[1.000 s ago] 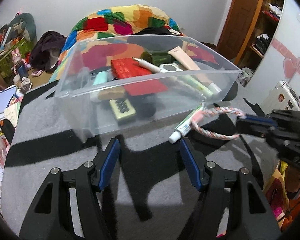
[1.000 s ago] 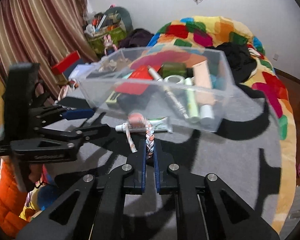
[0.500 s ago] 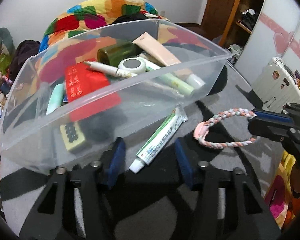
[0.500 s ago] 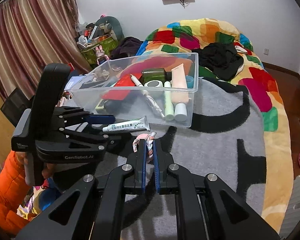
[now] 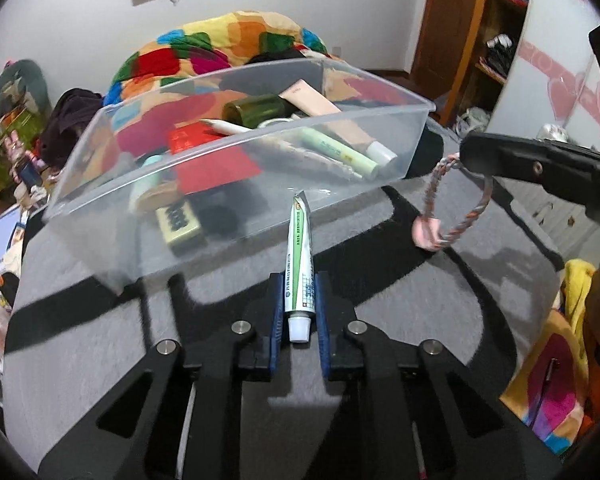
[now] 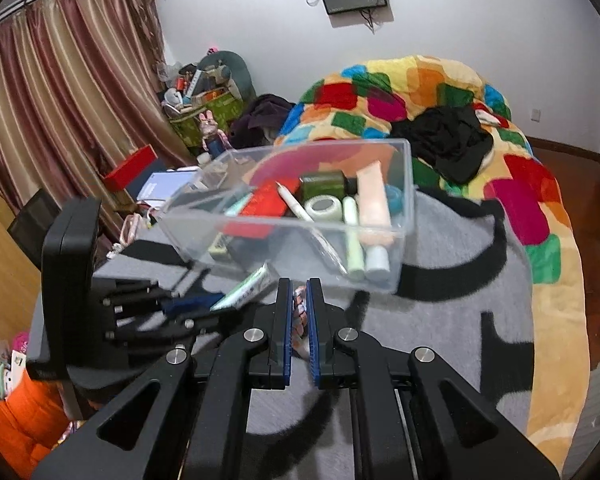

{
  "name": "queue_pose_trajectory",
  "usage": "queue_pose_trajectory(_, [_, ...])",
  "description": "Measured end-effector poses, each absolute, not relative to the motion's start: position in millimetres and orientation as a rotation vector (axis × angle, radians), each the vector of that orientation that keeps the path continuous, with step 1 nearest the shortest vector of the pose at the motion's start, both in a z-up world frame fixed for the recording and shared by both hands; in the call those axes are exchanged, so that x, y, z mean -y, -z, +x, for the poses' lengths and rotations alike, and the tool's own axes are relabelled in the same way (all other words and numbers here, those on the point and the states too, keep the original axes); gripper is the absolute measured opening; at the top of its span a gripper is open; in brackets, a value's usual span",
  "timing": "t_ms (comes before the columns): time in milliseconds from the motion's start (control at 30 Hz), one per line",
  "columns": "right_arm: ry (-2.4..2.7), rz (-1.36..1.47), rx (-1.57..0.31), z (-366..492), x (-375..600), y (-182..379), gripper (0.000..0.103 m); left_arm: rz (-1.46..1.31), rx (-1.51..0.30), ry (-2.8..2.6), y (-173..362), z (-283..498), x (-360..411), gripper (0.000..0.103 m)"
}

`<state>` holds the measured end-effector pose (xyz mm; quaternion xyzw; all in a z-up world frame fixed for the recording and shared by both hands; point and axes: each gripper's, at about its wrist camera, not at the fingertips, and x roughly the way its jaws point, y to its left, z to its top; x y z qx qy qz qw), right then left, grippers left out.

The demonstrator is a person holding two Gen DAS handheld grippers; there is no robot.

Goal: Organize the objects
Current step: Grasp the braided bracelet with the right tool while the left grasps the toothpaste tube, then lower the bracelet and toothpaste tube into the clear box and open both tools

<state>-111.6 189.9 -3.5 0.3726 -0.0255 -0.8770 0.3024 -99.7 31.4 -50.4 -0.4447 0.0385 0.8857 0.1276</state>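
A white-and-green toothpaste tube (image 5: 298, 248) points at the clear plastic bin (image 5: 380, 114). My left gripper (image 5: 298, 280) is closing on the tube's cap end, and its blue pads press both sides. The tube (image 6: 246, 288) also shows in the right wrist view, sticking out of the left gripper (image 6: 204, 306). My right gripper (image 6: 299, 284) is shut on a pink-and-white braided loop (image 6: 299, 312). That loop (image 5: 458, 216) hangs below it, to the right of the bin. The bin (image 6: 408, 184) holds tubes, a pen, a tape roll, a green jar and a red packet.
Everything sits on a grey blanket with black patterns (image 5: 440, 300) over a bed. A multicoloured quilt (image 6: 420, 92) and black clothing (image 6: 448, 140) lie behind the bin. Curtains and cluttered bags (image 6: 204, 92) stand at the left. An orange sleeve (image 6: 16, 416) shows at lower left.
The left gripper came forward around the toothpaste tube and closed on it. The right gripper rose a little with the braided loop, which now hangs off the blanket.
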Motion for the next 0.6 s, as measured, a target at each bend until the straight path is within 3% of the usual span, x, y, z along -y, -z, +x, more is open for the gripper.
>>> queue_pose_trajectory(600, [2.339, 0.766, 0.029, -125.6, -137.7, -58.7, 0.006, -1.078, 0.096, -2.749, -12.5, -77.7, 19.6, 0.015])
